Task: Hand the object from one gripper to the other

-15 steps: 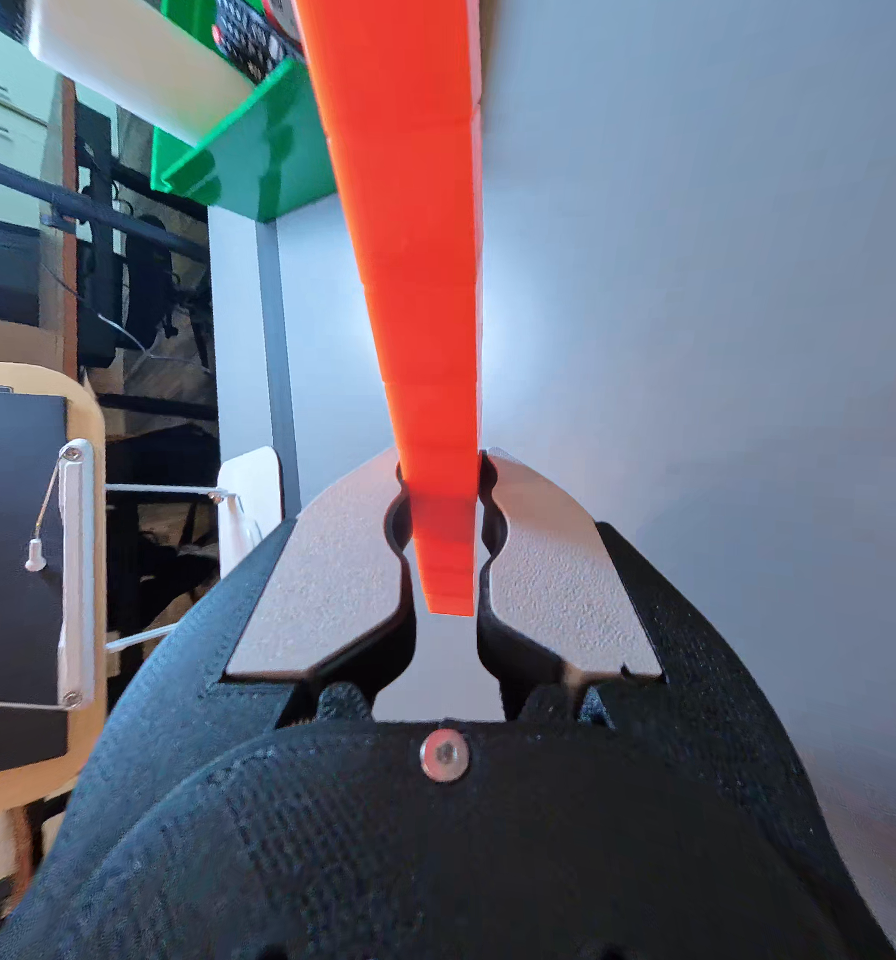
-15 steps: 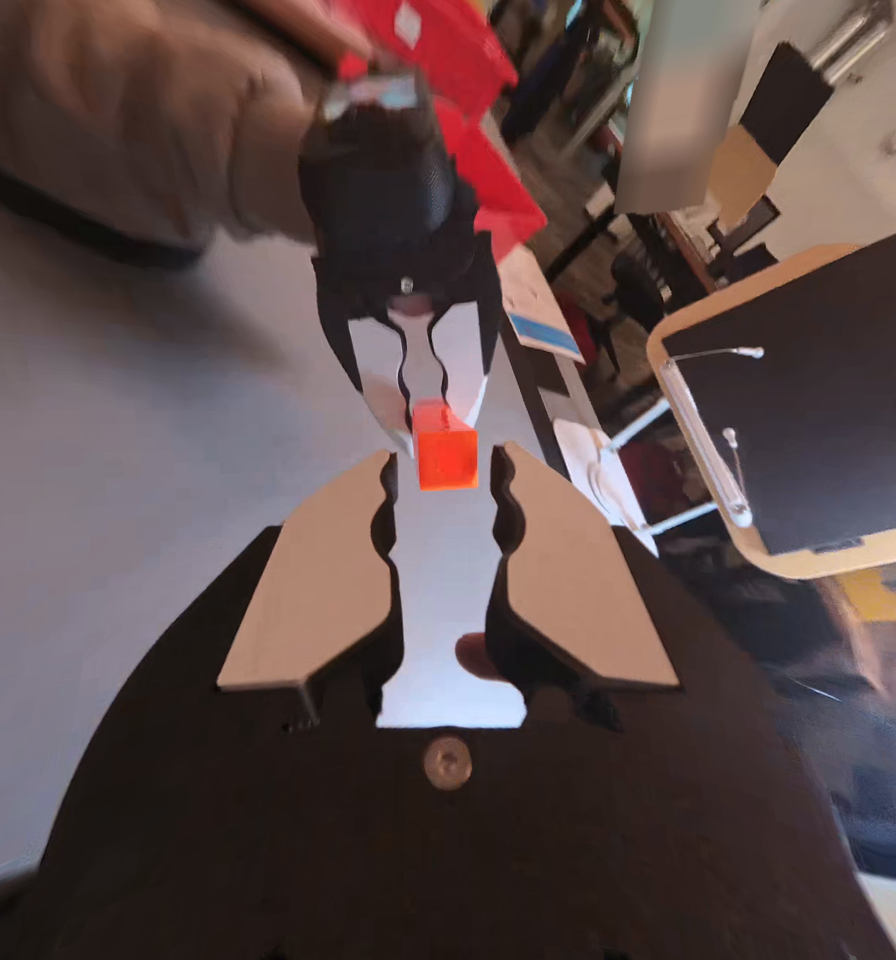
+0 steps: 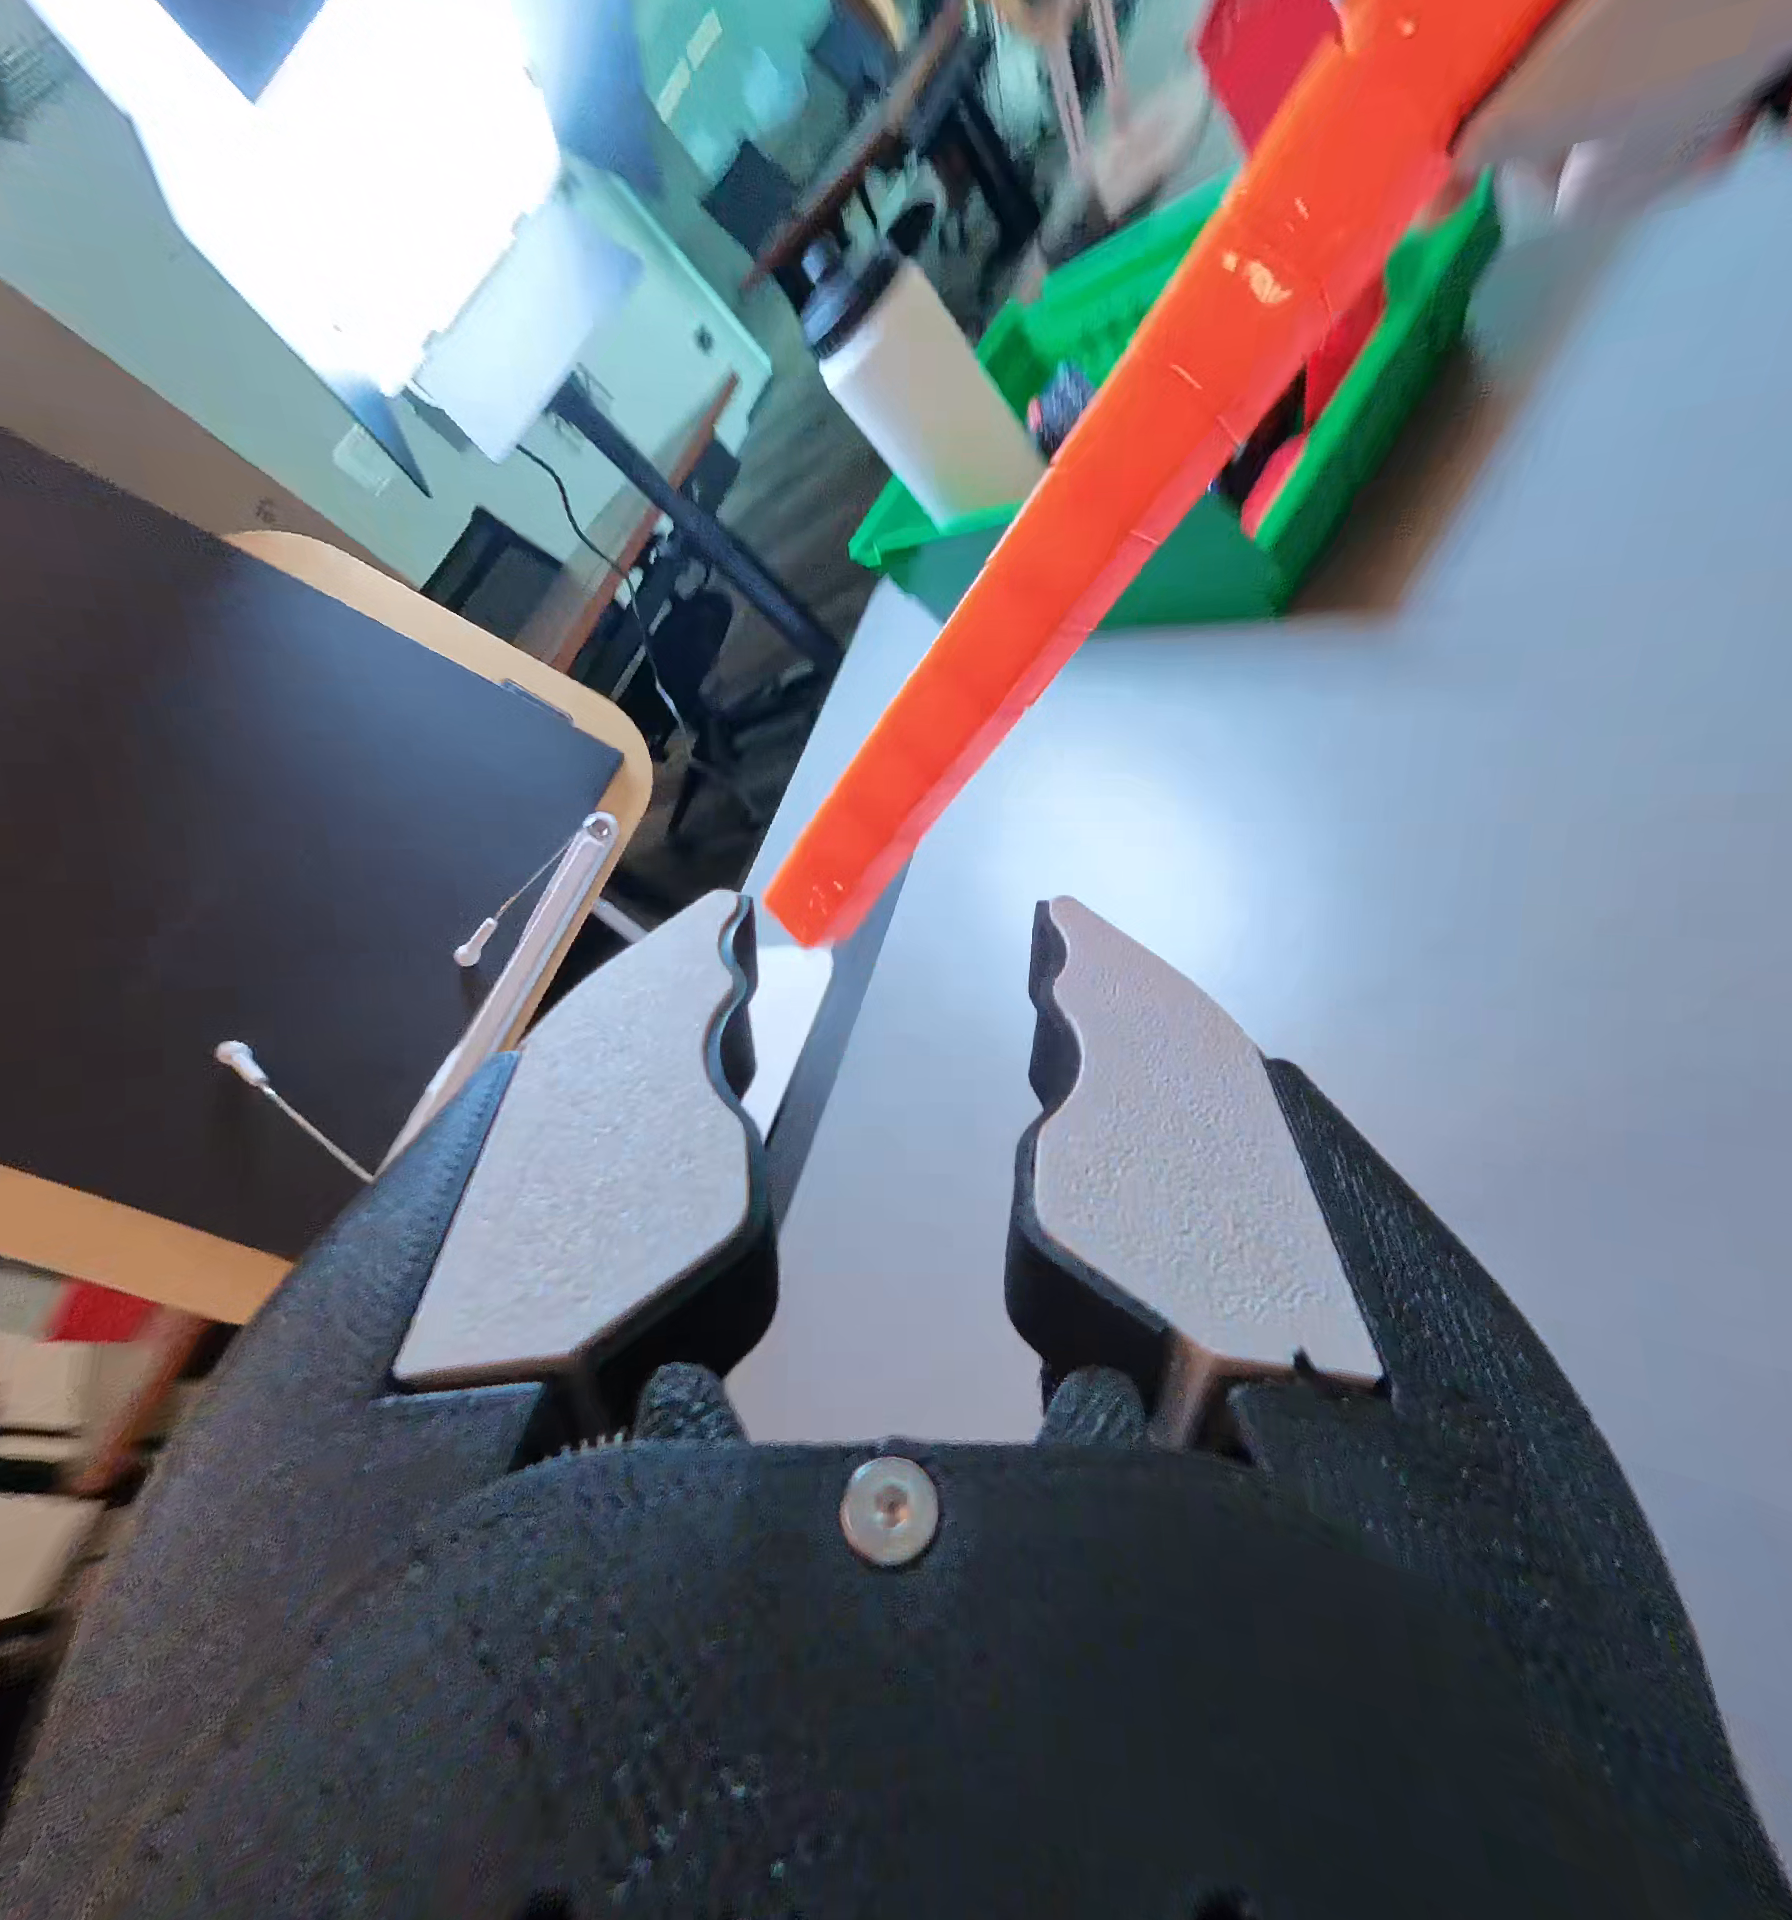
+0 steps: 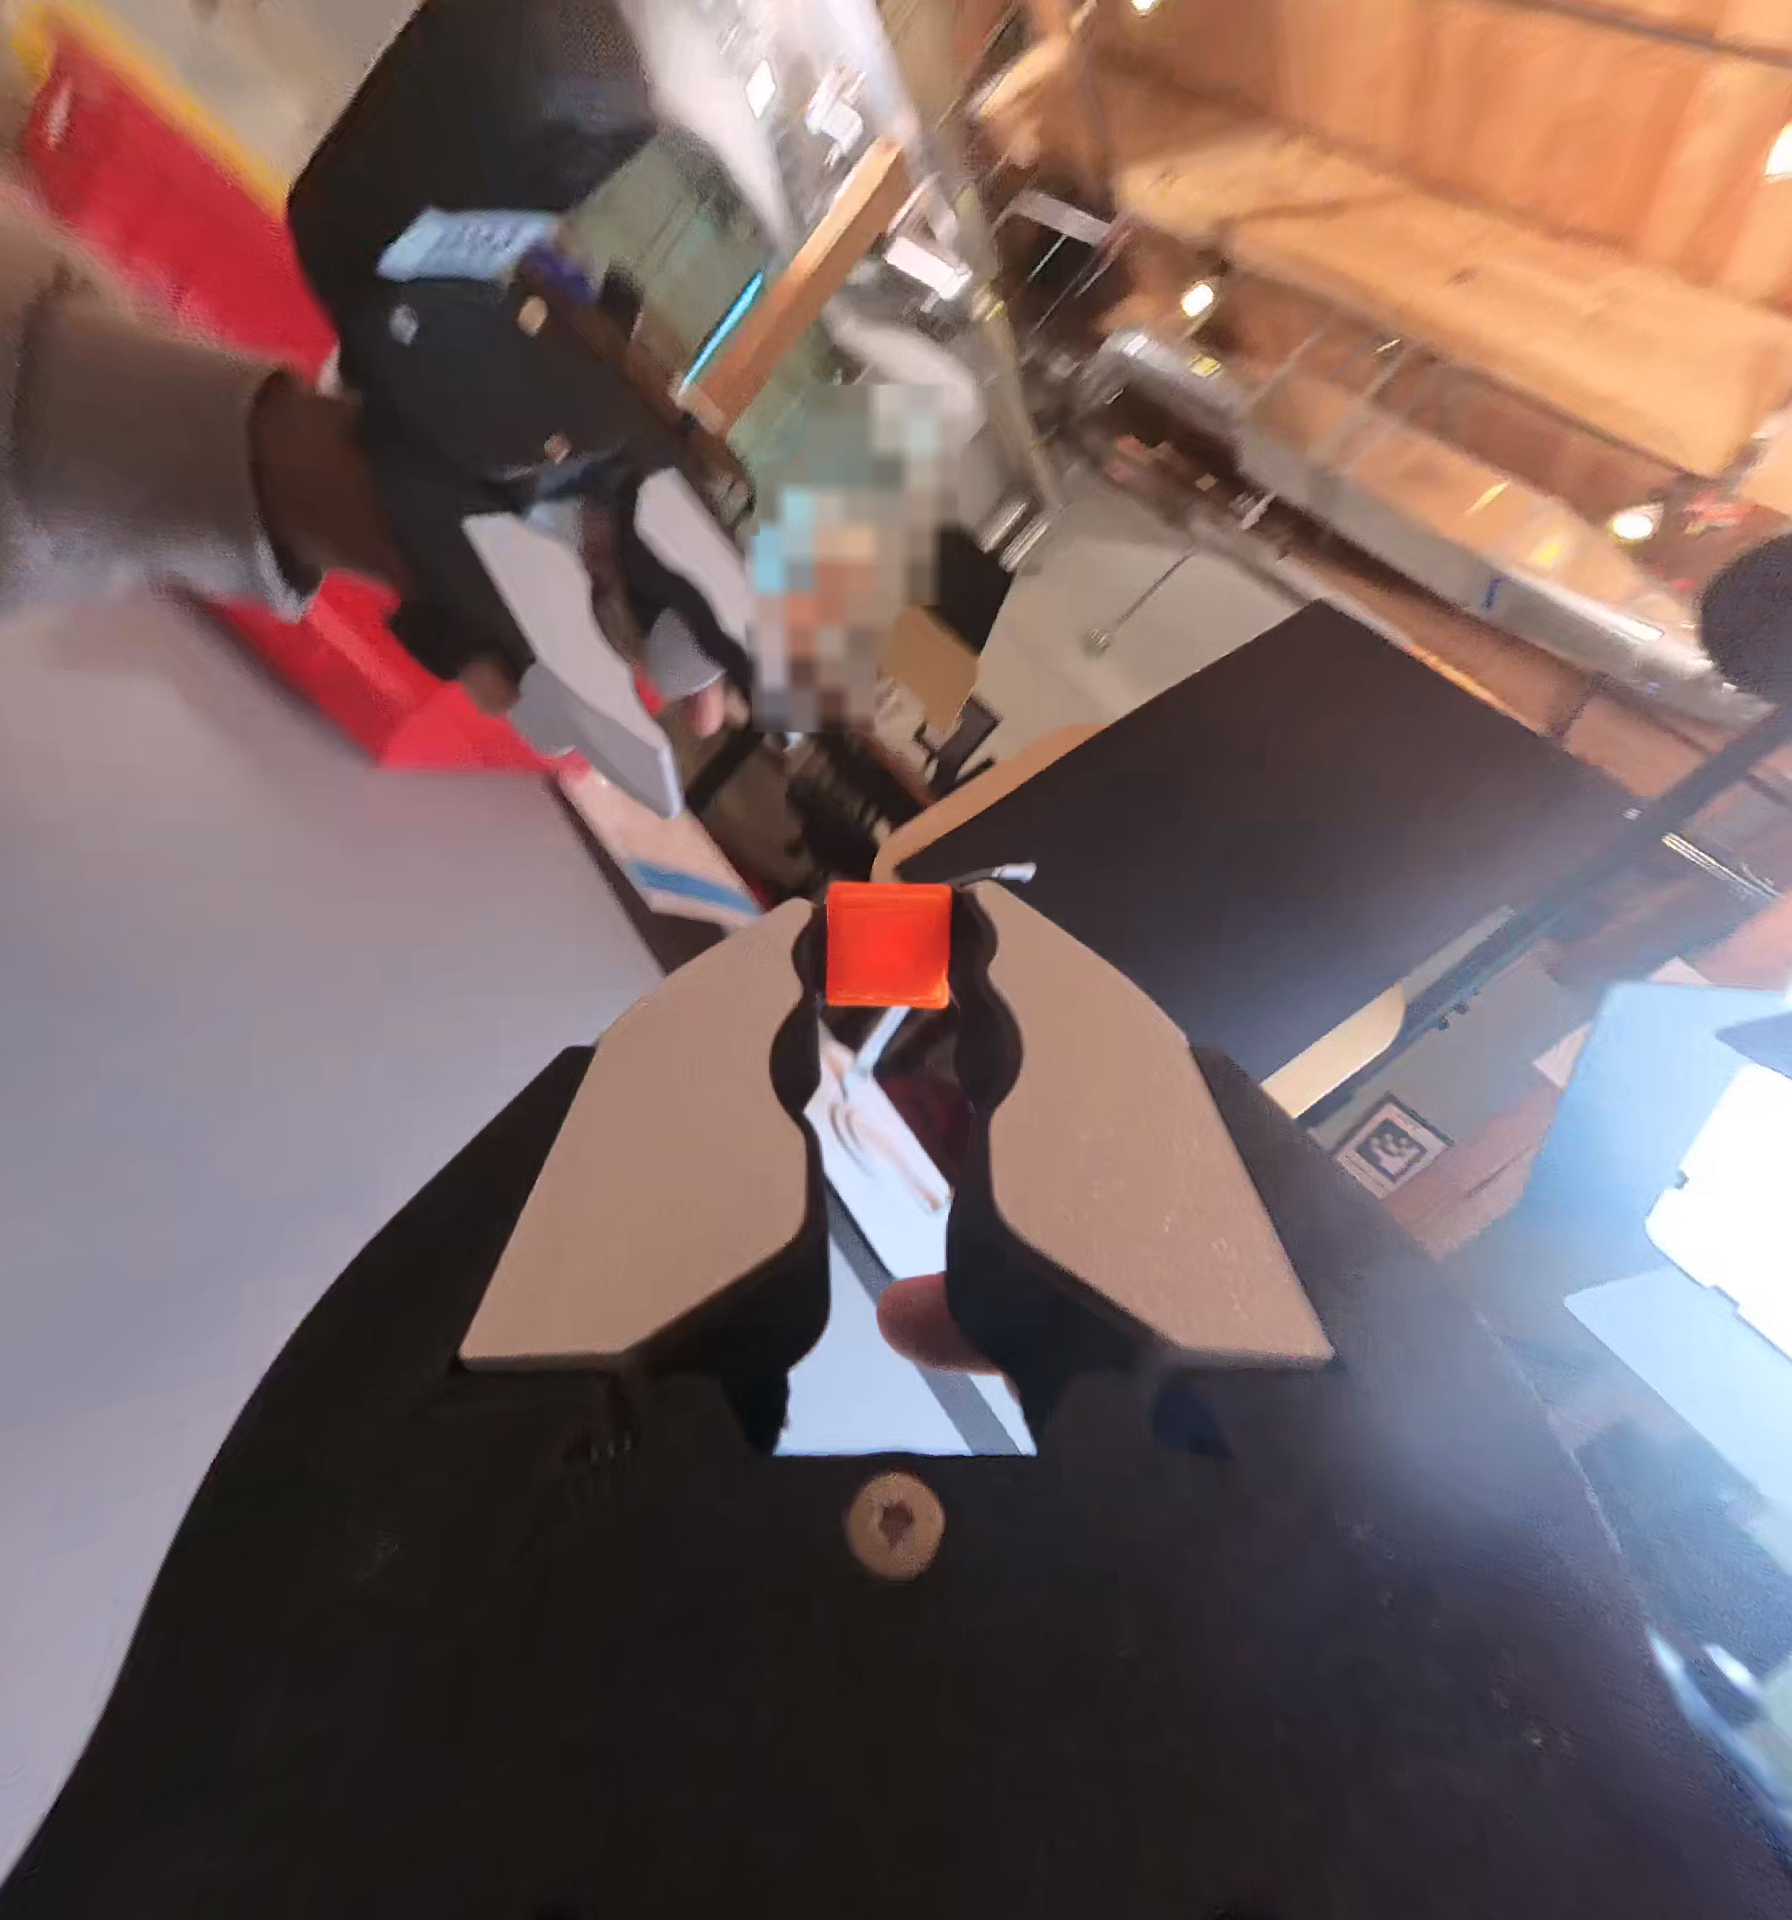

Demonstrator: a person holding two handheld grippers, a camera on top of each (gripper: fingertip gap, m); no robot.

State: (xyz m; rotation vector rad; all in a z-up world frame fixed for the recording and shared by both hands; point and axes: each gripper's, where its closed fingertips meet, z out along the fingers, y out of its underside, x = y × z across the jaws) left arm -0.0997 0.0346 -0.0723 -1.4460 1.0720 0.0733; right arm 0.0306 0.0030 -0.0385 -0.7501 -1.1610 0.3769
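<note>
1. Orange bar (image 4: 888, 943) sits end-on between the right gripper (image 4: 888, 935) tips, pinched there; the left gripper (image 4: 601, 644) shows blurred ahead and to the left of it, over a grey table (image 4: 196, 987).
2. In the left wrist view, the left gripper (image 3: 892, 920) is spread wide with nothing between its fingers; the bar's near end lies just beside the left fingertip (image 3: 710, 935).
3. Ahead and to the right, a green bin (image 3: 1131, 582) holds a white bottle (image 3: 913, 405) and red and dark items too blurred to tell.

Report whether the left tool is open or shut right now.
Open. The left tool shows a wide gap between its fingers, and the orange bar lies beyond them, gripped by the right tool.
</note>
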